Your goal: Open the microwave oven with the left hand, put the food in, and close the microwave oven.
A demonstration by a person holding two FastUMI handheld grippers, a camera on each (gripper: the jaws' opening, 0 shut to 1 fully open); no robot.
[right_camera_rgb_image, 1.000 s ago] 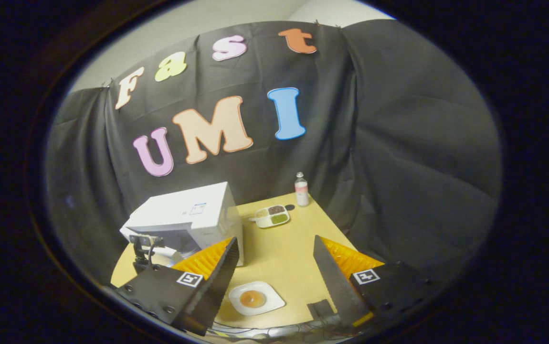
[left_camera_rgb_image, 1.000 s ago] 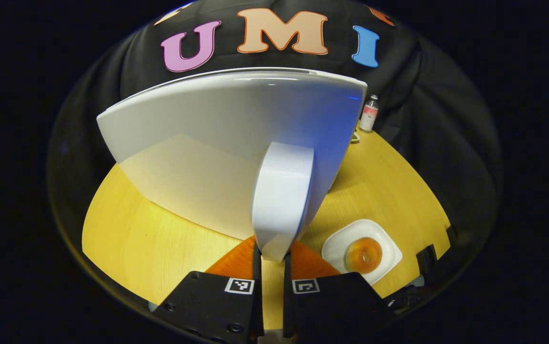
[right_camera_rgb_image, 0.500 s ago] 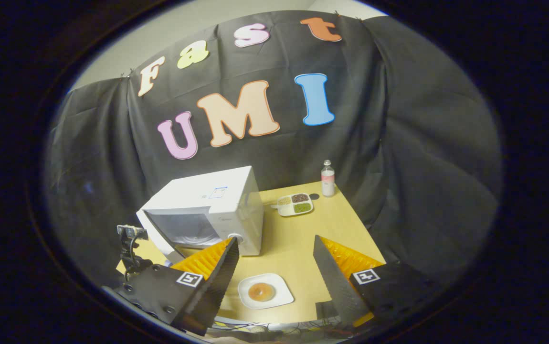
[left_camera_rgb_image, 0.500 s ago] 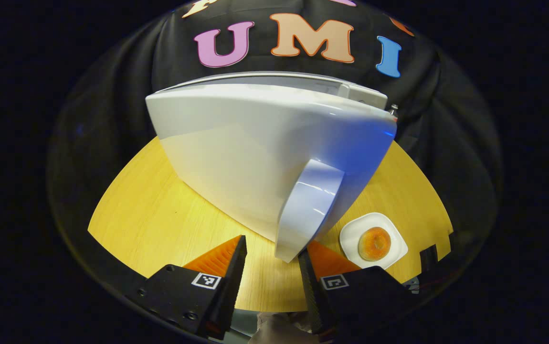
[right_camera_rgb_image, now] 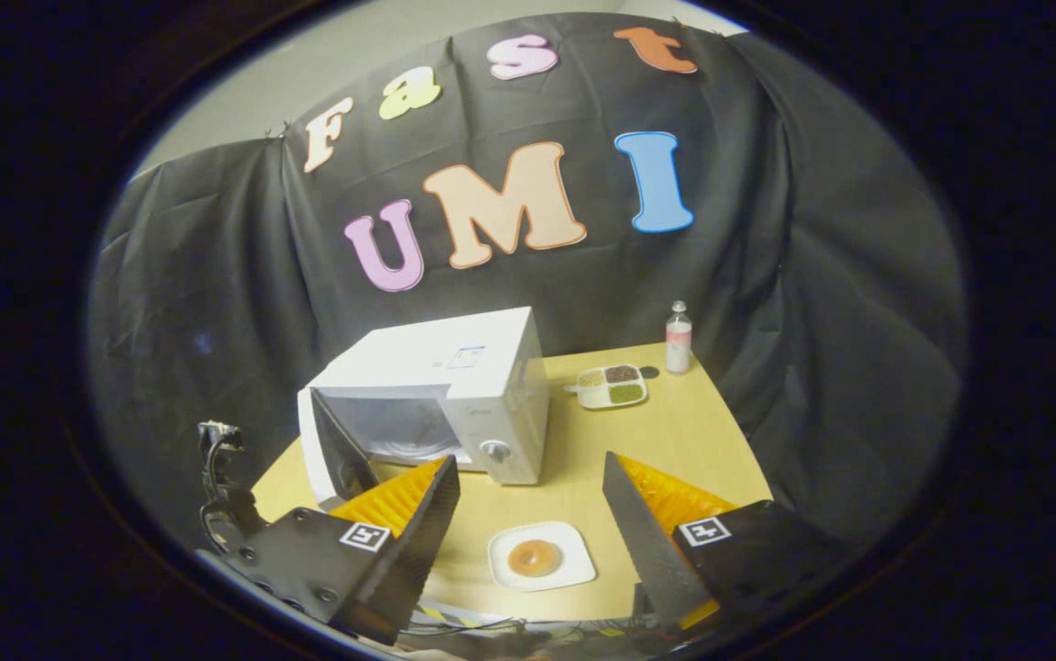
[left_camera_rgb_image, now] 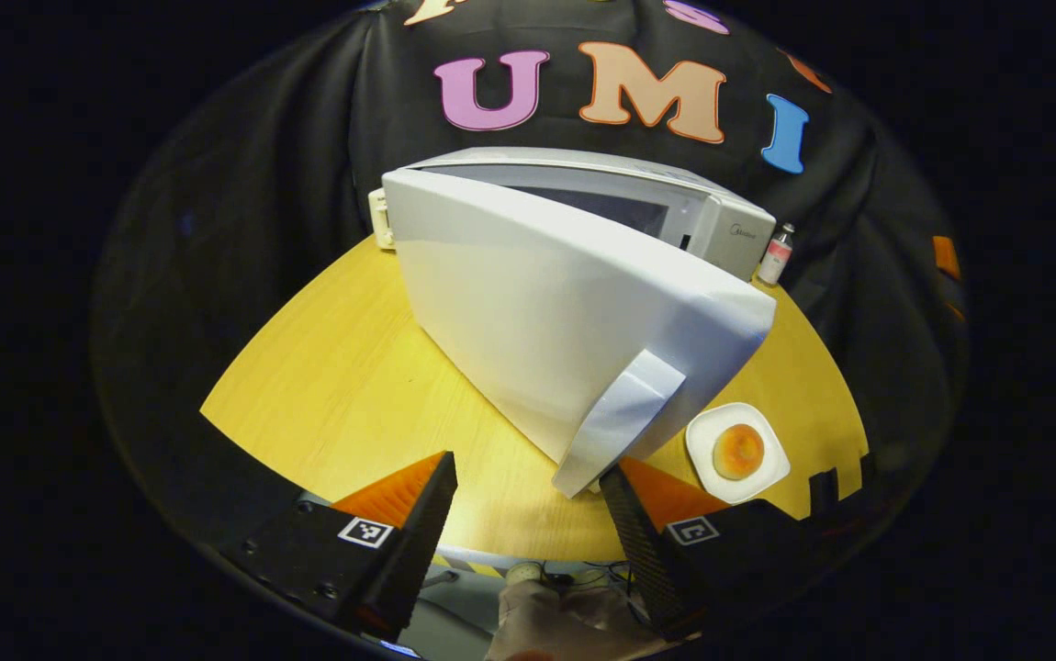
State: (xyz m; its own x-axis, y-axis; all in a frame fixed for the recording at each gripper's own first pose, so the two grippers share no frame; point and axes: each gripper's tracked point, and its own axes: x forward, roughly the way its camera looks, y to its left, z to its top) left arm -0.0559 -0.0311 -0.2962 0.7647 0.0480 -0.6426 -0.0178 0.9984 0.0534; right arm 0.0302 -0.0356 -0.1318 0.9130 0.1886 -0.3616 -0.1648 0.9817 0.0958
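The white box-shaped microwave oven (right_camera_rgb_image: 454, 386) at the back left of the yellow wooden table (right_camera_rgb_image: 666, 441) is seen with its white door (left_camera_rgb_image: 565, 321) swung wide, so the opening step is judged done. The round glazed doughnut (right_camera_rgb_image: 534, 557) on its square white plate (right_camera_rgb_image: 574, 574) sits at the table's front edge, not yet loaded; loading and closing remain. The left gripper (left_camera_rgb_image: 528, 500) is held with fingers apart just off the curved door handle (left_camera_rgb_image: 620, 418), and the right gripper (right_camera_rgb_image: 528, 514) is spread, empty, above the plate.

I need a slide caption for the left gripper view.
Open left gripper before the swung-open microwave door; doughnut plate waits.
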